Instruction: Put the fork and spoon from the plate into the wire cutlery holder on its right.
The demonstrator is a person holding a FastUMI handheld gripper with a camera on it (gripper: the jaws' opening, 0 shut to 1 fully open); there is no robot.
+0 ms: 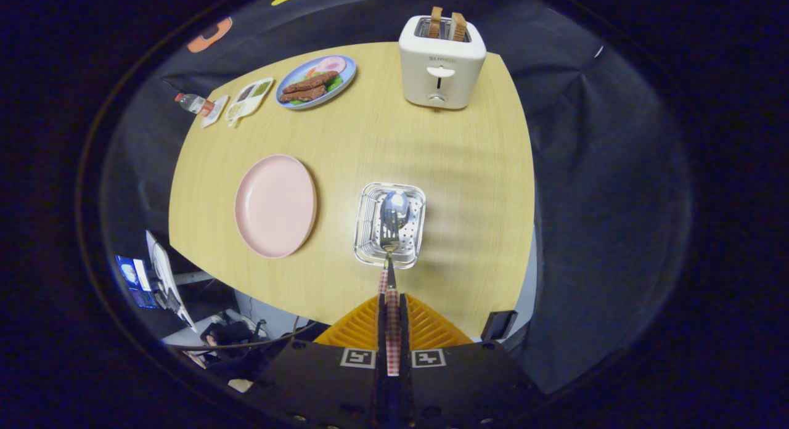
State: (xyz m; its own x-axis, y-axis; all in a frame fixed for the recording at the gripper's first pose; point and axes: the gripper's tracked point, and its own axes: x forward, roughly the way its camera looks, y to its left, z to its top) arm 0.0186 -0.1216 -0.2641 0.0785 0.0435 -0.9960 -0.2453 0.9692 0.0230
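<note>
My gripper [392,301] is shut on two red-and-white checked handles that stand pinched between its fingers. These belong to the spoon [395,208] and the fork [388,236], whose heads hang just ahead of the fingers, above the inside of the wire cutlery holder [370,198]. I cannot tell whether the heads touch the holder's perforated floor. The holder stands on the wooden table, to the right of the pink plate [275,206], which has nothing on it.
A white toaster [441,68] with two bread slices stands at the far side of the table. A blue plate of food [315,82], a divided tray [249,98] and a small bottle [193,103] lie at the far left. The table's near edge [320,312] runs close below the holder.
</note>
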